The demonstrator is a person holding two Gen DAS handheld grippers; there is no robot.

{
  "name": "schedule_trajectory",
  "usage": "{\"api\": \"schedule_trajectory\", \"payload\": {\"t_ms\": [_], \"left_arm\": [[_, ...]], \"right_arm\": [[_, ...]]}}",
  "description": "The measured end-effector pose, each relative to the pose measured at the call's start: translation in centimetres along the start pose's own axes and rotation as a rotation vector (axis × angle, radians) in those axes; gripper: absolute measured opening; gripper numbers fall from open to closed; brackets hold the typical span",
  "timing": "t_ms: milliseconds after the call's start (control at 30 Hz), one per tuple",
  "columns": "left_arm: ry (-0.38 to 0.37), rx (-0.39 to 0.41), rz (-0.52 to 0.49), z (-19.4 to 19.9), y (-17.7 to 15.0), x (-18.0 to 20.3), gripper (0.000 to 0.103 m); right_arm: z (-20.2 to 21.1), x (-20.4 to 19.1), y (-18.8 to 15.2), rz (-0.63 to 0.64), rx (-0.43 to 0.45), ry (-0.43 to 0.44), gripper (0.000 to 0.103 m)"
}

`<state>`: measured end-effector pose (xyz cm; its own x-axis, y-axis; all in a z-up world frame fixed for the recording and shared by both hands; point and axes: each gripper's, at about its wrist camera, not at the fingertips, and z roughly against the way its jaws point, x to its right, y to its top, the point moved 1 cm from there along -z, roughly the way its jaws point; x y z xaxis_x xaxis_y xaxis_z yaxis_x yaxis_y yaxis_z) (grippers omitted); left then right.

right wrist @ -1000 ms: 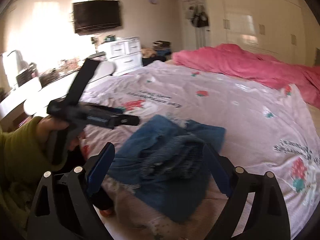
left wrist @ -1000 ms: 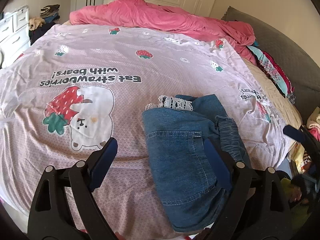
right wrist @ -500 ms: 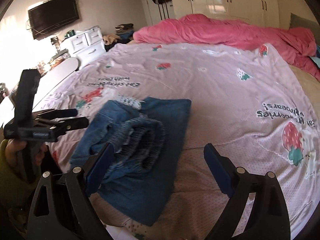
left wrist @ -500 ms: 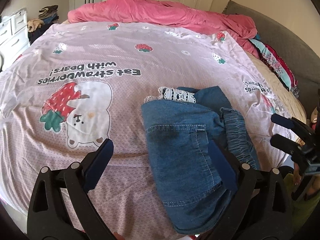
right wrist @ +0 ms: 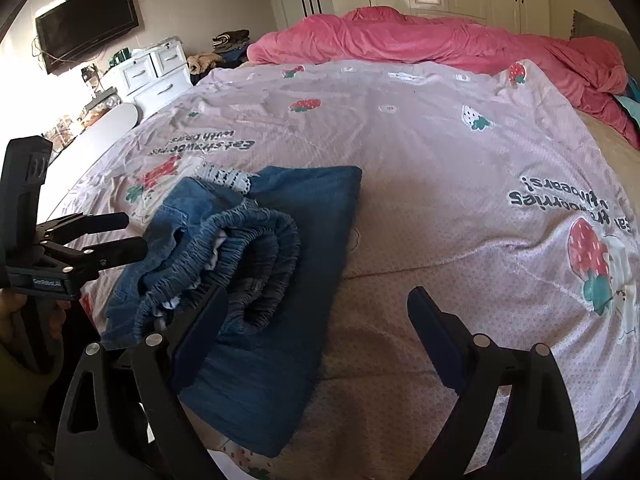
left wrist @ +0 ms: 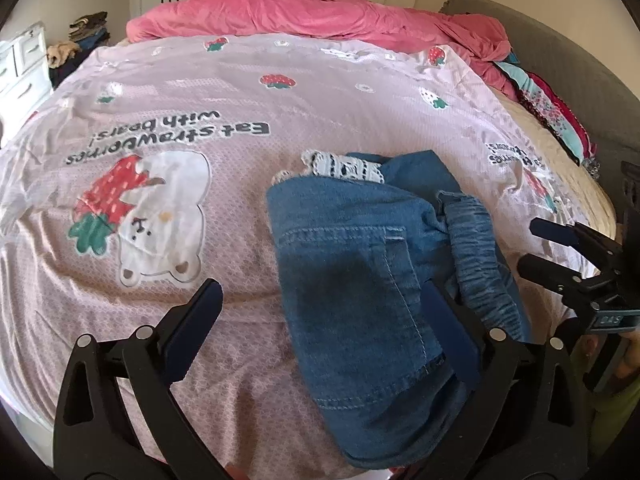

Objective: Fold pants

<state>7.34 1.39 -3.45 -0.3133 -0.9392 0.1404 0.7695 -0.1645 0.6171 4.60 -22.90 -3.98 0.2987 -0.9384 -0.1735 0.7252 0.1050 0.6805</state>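
Folded blue denim pants lie near the front edge of the bed on a pink strawberry-print sheet. Their elastic waistband is bunched on top, and a white lace trim shows at the far end. My left gripper hovers over the pants with its jaws opening; its right finger is above the denim and the pads press on nothing. My right gripper is open beside the pants, its left finger over the waistband. Each gripper also shows in the other view: the right gripper and the left gripper.
A pink duvet is heaped along the far side of the bed. Patterned clothes lie by the grey headboard on the right. White drawers, a wall TV and a round white table stand to the left.
The right gripper has swung right and dropped lower, now facing the bed beside the pants. The left gripper's jaws have spread a little wider. The pants have not moved.
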Motion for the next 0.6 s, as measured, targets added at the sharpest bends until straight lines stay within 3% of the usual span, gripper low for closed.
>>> {"api": "schedule_trajectory", "payload": {"t_ms": [200, 433, 533, 600], "left_arm": [[-0.028, -0.03, 0.025, -0.7, -0.8, -0.3, 0.093], [-0.038, -0.048, 0.043, -1.8, -1.3, -0.4, 0.093], [-0.062, -0.058, 0.039, -2.2, -1.4, -0.2, 0.082], [-0.075, -0.064, 0.029, -2.5, -1.5, 0.2, 0.07]], "right_arm": [[-0.5, 0.1, -0.1, -0.001, -0.015, 0.029, 0.09], [-2.0, 0.3, 0.2, -0.029, -0.071, 0.115, 0.065], [-3.3, 0.4, 0.0, -0.082, -0.112, 0.194, 0.054], [-3.5, 0.2, 0.0, -0.088, -0.116, 0.204, 0.054]]}}
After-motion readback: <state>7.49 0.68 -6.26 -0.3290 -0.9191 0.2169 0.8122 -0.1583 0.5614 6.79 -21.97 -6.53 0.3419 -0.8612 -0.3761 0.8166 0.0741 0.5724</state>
